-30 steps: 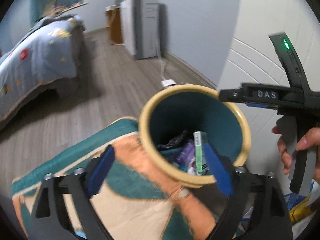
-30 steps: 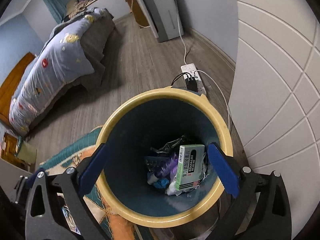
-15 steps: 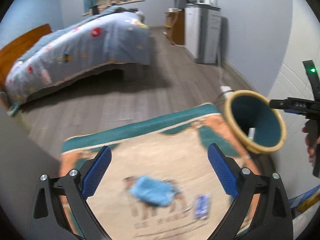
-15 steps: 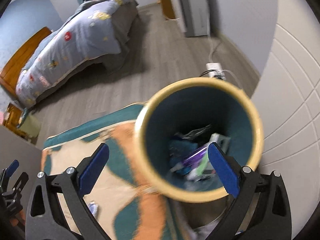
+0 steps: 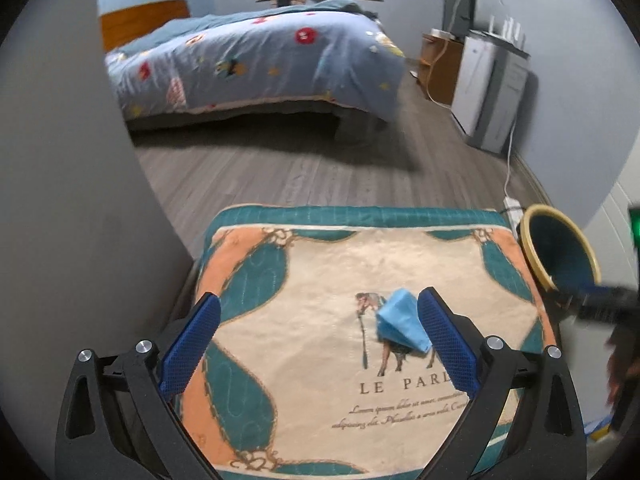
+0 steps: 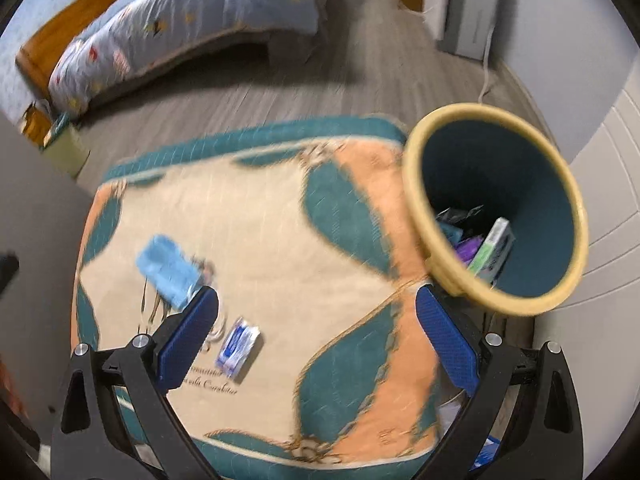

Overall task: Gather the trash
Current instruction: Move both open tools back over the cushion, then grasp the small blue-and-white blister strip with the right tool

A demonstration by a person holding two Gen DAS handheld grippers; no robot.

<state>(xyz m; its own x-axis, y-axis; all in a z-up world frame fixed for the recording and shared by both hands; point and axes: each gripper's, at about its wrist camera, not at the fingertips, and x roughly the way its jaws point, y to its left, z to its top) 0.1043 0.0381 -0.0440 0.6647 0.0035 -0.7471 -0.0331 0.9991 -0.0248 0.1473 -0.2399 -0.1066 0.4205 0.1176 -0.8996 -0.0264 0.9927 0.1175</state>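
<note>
A crumpled light blue wrapper [image 5: 400, 322] lies on a patterned cloth-covered table [image 5: 304, 264], just inside the right finger of my open, empty left gripper [image 5: 320, 344]. It also shows in the right wrist view [image 6: 168, 270], with a small blue-and-white packet [image 6: 238, 346] near it. The yellow-rimmed teal bin [image 6: 496, 216] stands at the table's right edge and holds a green box and several wrappers. It appears in the left wrist view too [image 5: 560, 252]. My right gripper [image 6: 316, 344] is open and empty above the table's near side.
A bed with a blue patterned quilt [image 5: 256, 56] stands beyond the table across grey wood flooring. A grey cabinet [image 5: 492, 96] and a power strip with cable [image 5: 512, 204] are by the right wall. A grey wall panel [image 5: 60, 200] rises at the left.
Both grippers have swung left, away from the bin and over the table. The blue wrapper now lies close to my left gripper's right finger. Both stay open.
</note>
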